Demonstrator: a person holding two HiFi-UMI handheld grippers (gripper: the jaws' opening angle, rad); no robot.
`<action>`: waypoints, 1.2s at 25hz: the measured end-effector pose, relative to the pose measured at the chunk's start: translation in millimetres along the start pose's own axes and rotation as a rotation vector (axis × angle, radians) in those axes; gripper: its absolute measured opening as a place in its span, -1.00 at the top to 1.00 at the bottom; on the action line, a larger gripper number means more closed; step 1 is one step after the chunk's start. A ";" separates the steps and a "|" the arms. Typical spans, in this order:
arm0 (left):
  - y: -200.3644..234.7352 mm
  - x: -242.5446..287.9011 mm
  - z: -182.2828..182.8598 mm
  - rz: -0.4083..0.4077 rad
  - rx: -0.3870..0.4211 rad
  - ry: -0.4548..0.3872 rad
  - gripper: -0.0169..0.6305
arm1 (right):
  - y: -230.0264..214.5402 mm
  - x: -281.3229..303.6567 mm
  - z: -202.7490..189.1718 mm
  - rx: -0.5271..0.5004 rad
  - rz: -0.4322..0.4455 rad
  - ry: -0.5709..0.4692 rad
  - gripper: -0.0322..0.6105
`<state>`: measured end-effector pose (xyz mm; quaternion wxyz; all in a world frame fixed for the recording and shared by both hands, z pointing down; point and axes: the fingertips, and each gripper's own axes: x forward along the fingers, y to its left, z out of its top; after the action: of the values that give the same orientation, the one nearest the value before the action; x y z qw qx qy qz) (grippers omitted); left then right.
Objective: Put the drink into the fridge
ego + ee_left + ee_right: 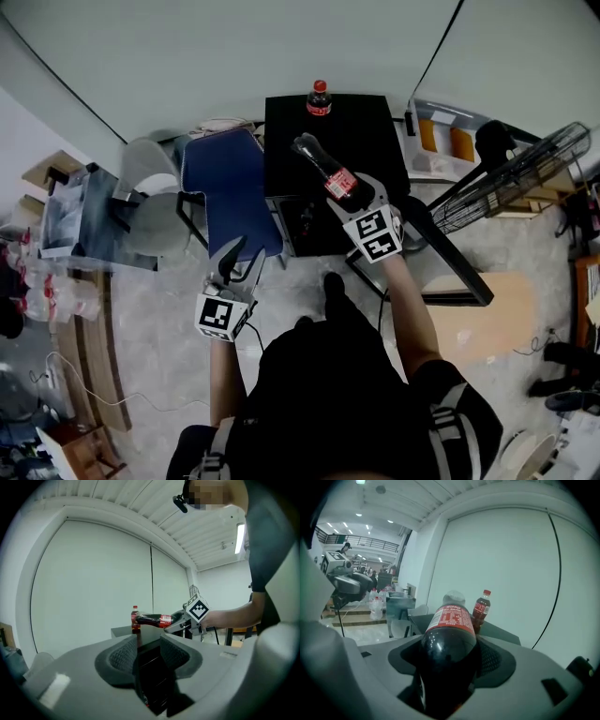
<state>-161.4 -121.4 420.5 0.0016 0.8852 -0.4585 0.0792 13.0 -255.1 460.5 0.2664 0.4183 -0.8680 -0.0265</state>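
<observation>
My right gripper (350, 193) is shut on a cola bottle (328, 173) with a red label, held lying flat with its cap pointing away. It hovers over the top of the small black fridge (375, 141). In the right gripper view the bottle (447, 639) fills the gap between the jaws. A second cola bottle (319, 98) stands upright at the far edge of the fridge top. The fridge door (455, 258) stands swung open to the right. My left gripper (242, 259) hangs lower left of the fridge, open and empty.
A blue chair (230, 183) stands just left of the fridge, and a grey chair (150, 197) beyond it. A glass table (70, 216) and water bottles (37, 281) are at far left. A wire rack (516, 178) and a wooden board (497, 319) lie right.
</observation>
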 end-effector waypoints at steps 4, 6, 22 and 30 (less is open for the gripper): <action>-13.4 -11.7 -1.8 -0.043 0.008 -0.003 0.49 | 10.9 -23.3 -10.0 0.024 -0.036 0.003 -0.07; -21.2 -18.1 -5.0 -0.067 0.014 0.000 0.49 | 17.4 -36.1 -18.1 0.041 -0.055 0.008 -0.07; -67.7 -51.8 -41.1 -0.188 0.003 0.046 0.50 | 72.1 -99.4 -91.5 0.128 -0.115 0.080 -0.07; -76.2 -51.3 -59.7 -0.218 0.003 0.087 0.49 | 84.2 -96.6 -121.5 0.152 -0.109 0.106 -0.07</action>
<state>-136.8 -31.2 477.5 0.0288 0.9255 -0.3590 0.1174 61.0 -107.4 544.7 0.2776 0.4846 -0.8281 0.0473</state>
